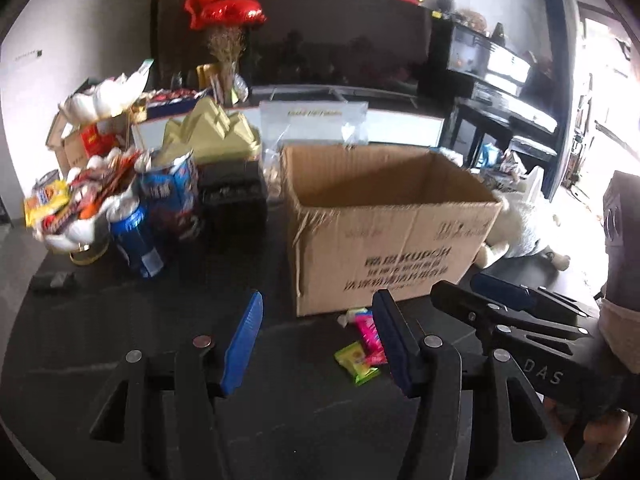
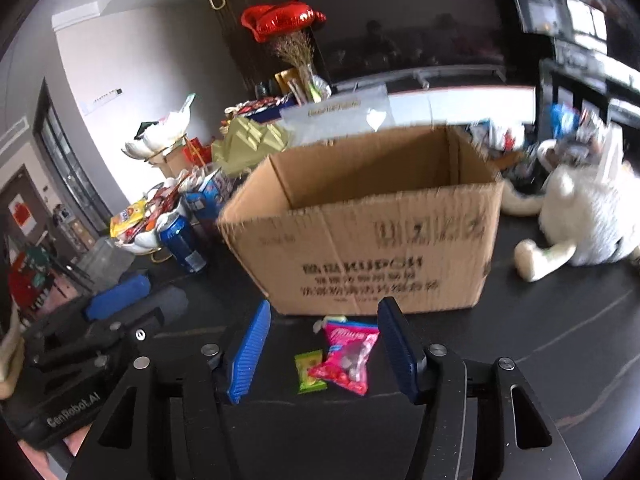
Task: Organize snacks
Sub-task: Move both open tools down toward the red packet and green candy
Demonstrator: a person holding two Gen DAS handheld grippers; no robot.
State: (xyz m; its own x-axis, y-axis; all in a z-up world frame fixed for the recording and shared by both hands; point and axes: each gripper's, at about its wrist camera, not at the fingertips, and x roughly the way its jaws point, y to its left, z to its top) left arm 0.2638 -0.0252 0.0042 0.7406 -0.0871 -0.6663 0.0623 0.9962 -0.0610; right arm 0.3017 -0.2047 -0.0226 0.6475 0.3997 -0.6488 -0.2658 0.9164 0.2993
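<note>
R wrist view shows the pink snack packet [image 2: 349,356] whole; L view has it half hidden. Green packet [image 2: 310,372] beside it, both on worktop [image 2: 520,340] before cardboard box [image 2: 360,232]. Left gripper [image 1: 318,336] & right gripper [image 2: 324,344] angled down, fingers apart, empty.

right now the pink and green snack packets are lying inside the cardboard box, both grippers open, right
Not quite. The pink packet and green packet lie on the dark table in front of the cardboard box, not inside it, as the right wrist view shows. Both grippers are open.
</note>
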